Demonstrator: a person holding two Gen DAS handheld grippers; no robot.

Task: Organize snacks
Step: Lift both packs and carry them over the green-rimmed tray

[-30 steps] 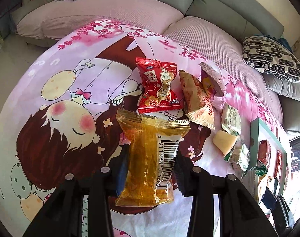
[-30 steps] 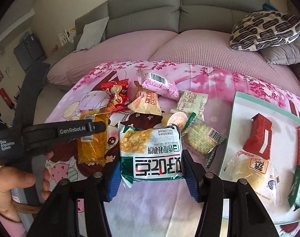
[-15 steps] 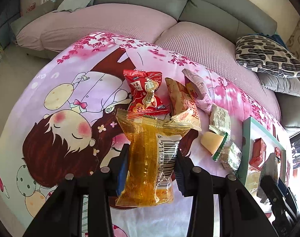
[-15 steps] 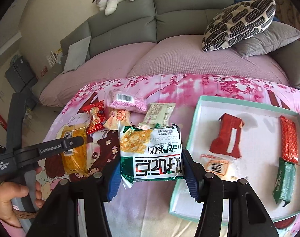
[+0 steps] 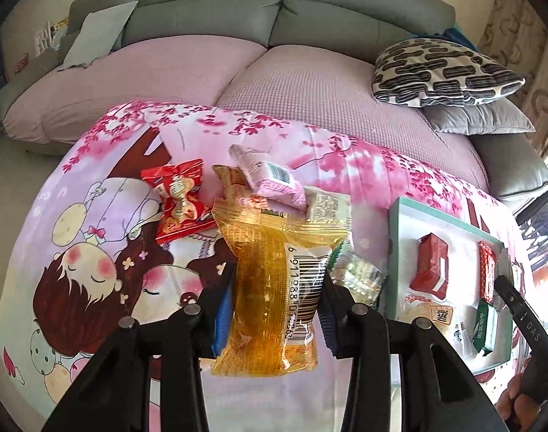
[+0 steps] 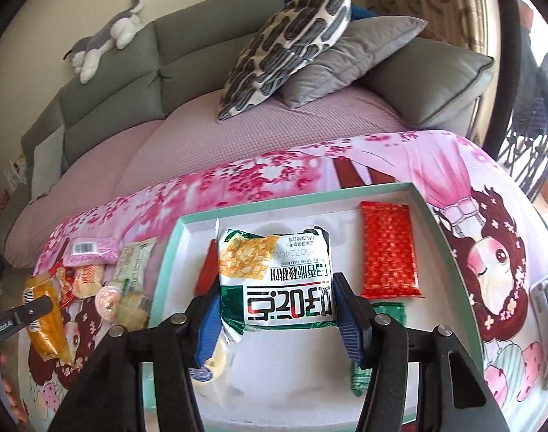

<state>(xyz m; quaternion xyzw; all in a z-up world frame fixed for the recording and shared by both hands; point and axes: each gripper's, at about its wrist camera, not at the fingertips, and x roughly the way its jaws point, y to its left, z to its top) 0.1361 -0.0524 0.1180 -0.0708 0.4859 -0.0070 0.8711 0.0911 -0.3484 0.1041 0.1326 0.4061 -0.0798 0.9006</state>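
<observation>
Right claw (image 6: 275,309) grasps the green pack (image 6: 274,280) over the tray (image 6: 450,252); next, release. Left claw (image 5: 274,306) grasps the yellow pack (image 5: 270,288).

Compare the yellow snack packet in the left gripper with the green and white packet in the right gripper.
The yellow packet is see-through amber and narrow; the green and white packet is opaque, printed and nearly square. The yellow one hangs over the pink cartoon cloth, beside the tray; the green and white one hangs over the tray itself. Both are sealed and clamped by their sides, in the left gripper and right gripper.
</observation>
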